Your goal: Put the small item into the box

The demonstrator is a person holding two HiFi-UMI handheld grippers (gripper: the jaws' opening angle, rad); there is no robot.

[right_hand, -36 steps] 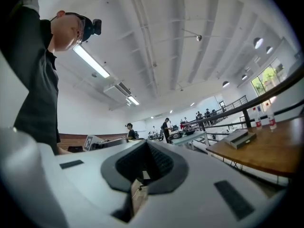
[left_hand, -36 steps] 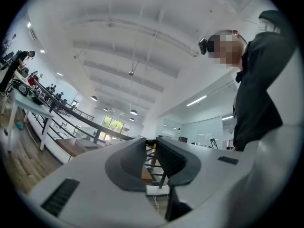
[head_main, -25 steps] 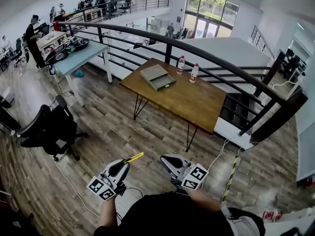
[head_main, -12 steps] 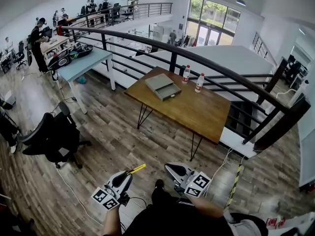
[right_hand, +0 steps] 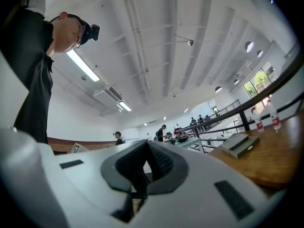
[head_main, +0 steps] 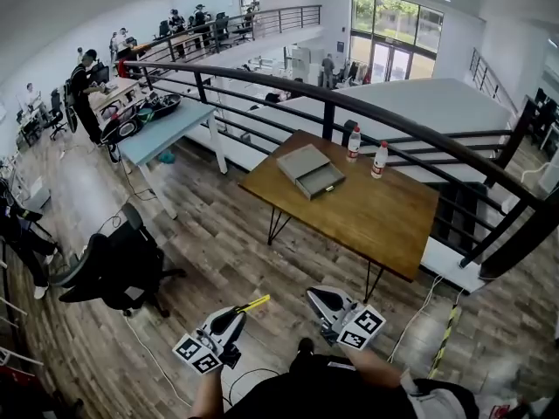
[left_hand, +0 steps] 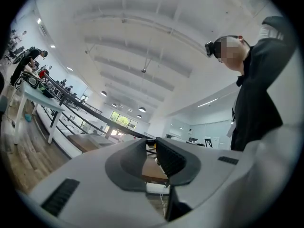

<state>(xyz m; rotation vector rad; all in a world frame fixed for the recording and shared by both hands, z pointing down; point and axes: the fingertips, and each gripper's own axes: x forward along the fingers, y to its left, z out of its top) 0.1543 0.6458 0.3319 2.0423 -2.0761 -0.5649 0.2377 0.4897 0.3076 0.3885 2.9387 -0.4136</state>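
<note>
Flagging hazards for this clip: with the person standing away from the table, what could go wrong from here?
1. The left gripper pinches the yellow item by one end only, with most of it sticking out. It might slip or twist on the walk.
2. A cable lies on the floor beside the wooden table, where a foot could catch.
3. Two bottles stand close behind the grey box, so a reaching gripper could knock one.

Held low before the torso, left gripper point(head_main: 236, 314) pinches a yellow strip point(head_main: 254, 304); right gripper point(head_main: 316, 297) jaws meet.
</note>
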